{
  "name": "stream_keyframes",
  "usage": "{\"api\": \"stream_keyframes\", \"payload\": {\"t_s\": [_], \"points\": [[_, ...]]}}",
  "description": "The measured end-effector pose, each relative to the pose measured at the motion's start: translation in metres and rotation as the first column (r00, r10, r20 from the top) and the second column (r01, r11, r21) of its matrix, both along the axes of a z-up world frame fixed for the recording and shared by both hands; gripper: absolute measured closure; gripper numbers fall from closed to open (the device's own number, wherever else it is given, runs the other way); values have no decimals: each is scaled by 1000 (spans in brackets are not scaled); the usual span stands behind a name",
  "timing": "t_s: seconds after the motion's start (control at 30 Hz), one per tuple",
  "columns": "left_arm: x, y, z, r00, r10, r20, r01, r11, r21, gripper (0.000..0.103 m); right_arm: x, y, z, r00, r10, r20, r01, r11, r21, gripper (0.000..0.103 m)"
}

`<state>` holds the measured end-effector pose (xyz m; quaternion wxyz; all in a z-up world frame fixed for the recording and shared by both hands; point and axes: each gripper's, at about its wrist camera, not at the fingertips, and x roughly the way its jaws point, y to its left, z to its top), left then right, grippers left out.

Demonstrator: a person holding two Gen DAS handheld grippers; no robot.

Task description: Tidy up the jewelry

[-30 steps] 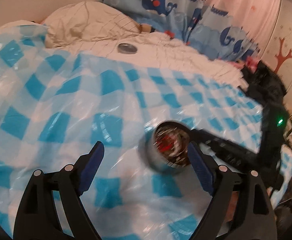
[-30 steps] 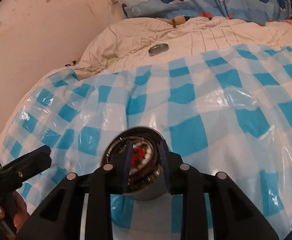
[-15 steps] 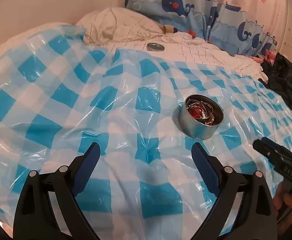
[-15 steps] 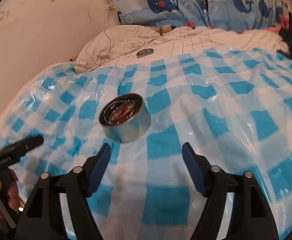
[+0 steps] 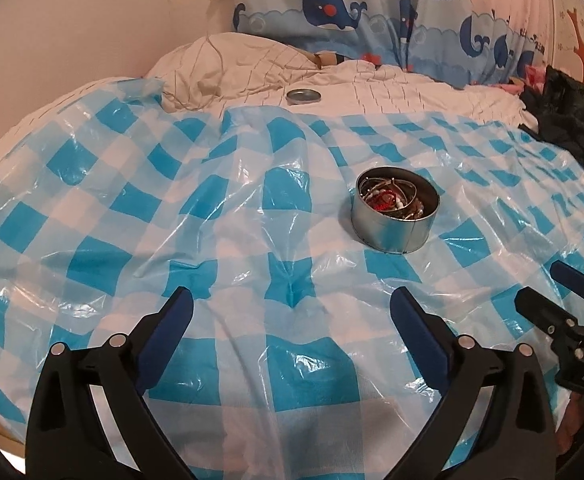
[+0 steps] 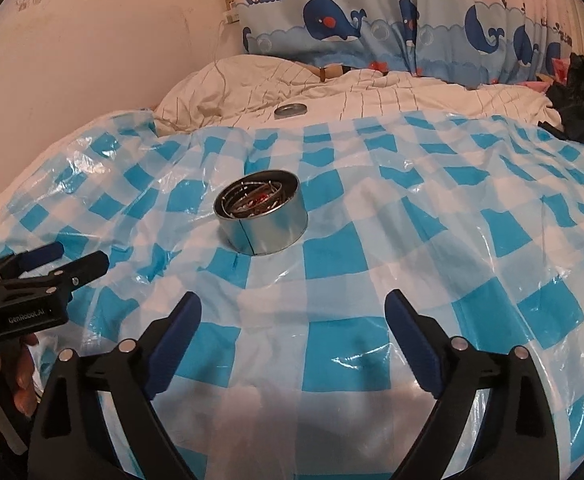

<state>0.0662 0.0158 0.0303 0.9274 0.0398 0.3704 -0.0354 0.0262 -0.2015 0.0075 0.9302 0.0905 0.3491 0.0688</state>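
A round metal tin [image 5: 395,224] stands on the blue-and-white checked plastic sheet [image 5: 132,216], holding bracelets and red and white beads [image 5: 387,200]. It also shows in the right wrist view [image 6: 264,220]. Its flat metal lid [image 5: 302,96] lies far back on the white quilt; the right wrist view shows the lid [image 6: 290,111] too. My left gripper [image 5: 292,312] is open and empty, well short of the tin and to its left. My right gripper [image 6: 293,314] is open and empty, short of the tin. Each gripper appears at the edge of the other's view.
A rumpled white striped quilt [image 5: 391,84] lies behind the sheet, with whale-print curtains [image 5: 351,4] beyond. A dark garment [image 5: 571,120] is piled at the right. A wall [image 6: 92,40] runs along the left.
The right gripper let go of the tin, opened wide and drew back. The left gripper also pulled back and away. The tin now stands free on the sheet.
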Motion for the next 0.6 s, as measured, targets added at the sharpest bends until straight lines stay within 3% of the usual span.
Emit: {"api": "stream_keyframes", "payload": {"t_s": [0.37,0.6], "points": [[6,-14,-5,1000,-12,-22,13,999,36,8,8,-2,-12,999,-8,-34,8,1000,13,14],[5,-20,-12,999,33,-9,-32,998,60,8,10,-7,-17,998,-40,-39,40,999,4,14]]}}
